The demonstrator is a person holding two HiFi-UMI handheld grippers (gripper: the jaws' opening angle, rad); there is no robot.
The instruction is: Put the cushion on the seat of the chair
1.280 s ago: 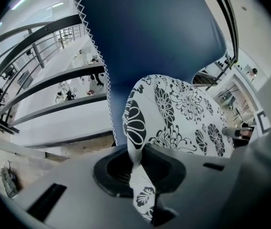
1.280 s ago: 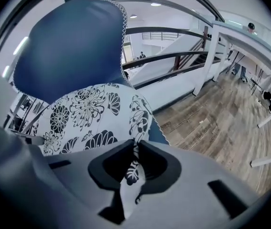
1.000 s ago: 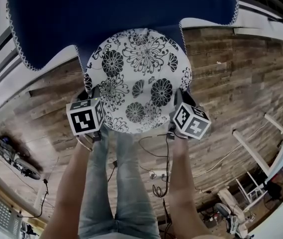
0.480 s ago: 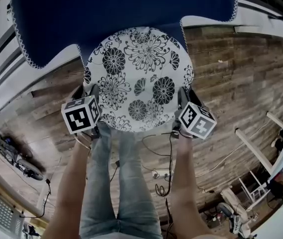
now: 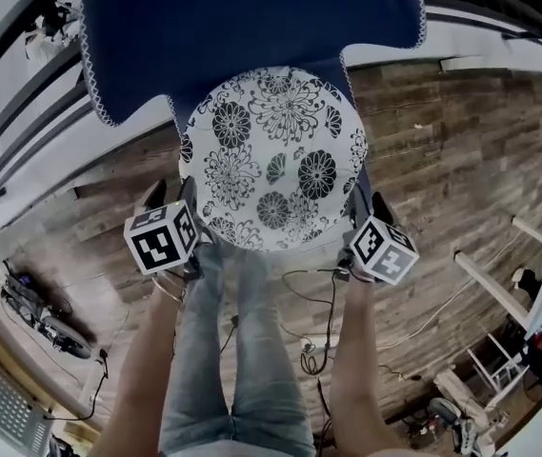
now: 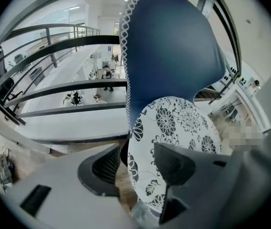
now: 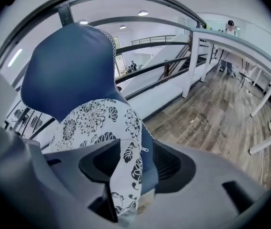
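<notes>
Both your sets of jaws are apart and not pinching anything. On the left gripper (image 6: pixel 135 168) the rim of the round white cushion with the black flower print (image 5: pixel 272 155) stands loose in the gap, and it's the same on the right gripper (image 7: pixel 135 163), where a blue edge (image 7: pixel 147 149) sits right beside the rim. I can't tell if that's the seat or the cushion's underside. The relation that matters is that the cushion lies inward from both grippers, to the right of your left one and to the left of your right one. Neither is nearer, and since it's round there's no long axis to line up. It looks to be lying flat on the seat of the blue fabric-covered chair (image 5: pixel 251 27), tucked against the backrest, with the seat hidden under it. That fits either just let go or about to grab. Count: one cushion, one chair, two grippers.
</notes>
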